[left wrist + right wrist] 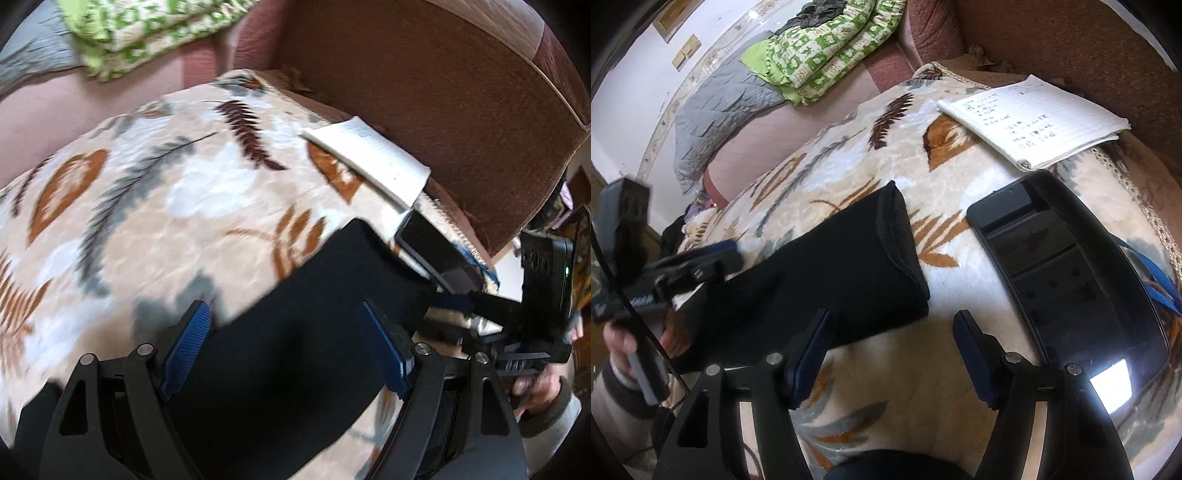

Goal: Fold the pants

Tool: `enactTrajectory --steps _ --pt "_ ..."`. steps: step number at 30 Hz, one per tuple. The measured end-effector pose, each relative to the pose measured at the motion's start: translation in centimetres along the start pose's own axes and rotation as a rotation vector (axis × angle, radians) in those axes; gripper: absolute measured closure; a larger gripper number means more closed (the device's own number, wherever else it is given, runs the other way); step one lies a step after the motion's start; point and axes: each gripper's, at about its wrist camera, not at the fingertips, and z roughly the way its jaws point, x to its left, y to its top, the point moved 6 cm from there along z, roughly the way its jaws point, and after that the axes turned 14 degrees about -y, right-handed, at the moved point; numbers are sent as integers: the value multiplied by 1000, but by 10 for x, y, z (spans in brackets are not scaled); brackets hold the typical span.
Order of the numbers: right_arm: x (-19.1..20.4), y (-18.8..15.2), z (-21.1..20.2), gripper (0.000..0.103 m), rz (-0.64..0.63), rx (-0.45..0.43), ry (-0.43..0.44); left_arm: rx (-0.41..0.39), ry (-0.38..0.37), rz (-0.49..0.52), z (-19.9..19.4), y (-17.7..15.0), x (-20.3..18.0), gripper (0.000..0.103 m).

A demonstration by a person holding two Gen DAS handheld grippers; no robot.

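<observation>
On top of the leaf-print blanket [923, 177] the black pants [827, 273] lie as a long folded strip, one squared-off end toward the middle of the blanket, the other end running off toward my left gripper [284, 350]. Biggest risk first: the blanket is plush and loose, so if I drag the pants instead of lifting, the blanket could bunch w/ them and the fold goes crooked.

Next down, the phone [1067, 280] lies just beside the pants' end, w/ the notebook [1034, 114] further back near the brown couch back [443, 92]. A wide swing w/ the right gripper [892, 354] could knock the phone or catch a page.

Left jaws stand wide, nothing between the pads, hovering over the black cloth; left view is blurry, so I can't tell if the tips touch fabric. Right jaws also spread & empty, low over bare blanket just off the pants' edge.

Smallest worry: black on black. Layers are hard to tell apart, so I might pinch only the top ply & peel the fold open.
</observation>
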Motion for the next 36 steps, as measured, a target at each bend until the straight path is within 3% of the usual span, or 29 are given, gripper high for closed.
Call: enactTrajectory --steps 9,12,18,20,21,22,23,24,25,28,30,36 --pt "4 6 7 31 -54 -18 93 118 -61 58 61 29 -9 20" --pt "9 8 9 31 -88 -26 125 147 -112 74 77 33 -14 20" --pt "21 13 19 31 -169 -32 131 161 -145 95 100 35 -17 20" --pt "22 15 22 36 -181 -38 130 151 -143 130 103 35 -21 22" --pt "23 16 25 43 -182 -34 135 148 -141 144 104 35 -22 34" --pt "20 15 29 58 -164 -18 139 146 -147 160 105 34 -24 51" --pt "16 16 31 73 -138 -17 140 145 -165 168 105 33 -27 58" --pt "10 17 33 80 -105 -13 153 143 -174 167 105 34 -28 68" --pt "5 18 33 84 -62 -7 179 141 -185 162 104 35 -29 80" --pt "7 19 24 89 -36 -21 176 121 -195 153 93 38 -31 94" --pt "18 24 8 90 -64 -68 160 81 -208 157 73 42 -36 94" --pt "69 39 -52 90 -153 -179 220 -68 -229 136 -13 52 -36 92"
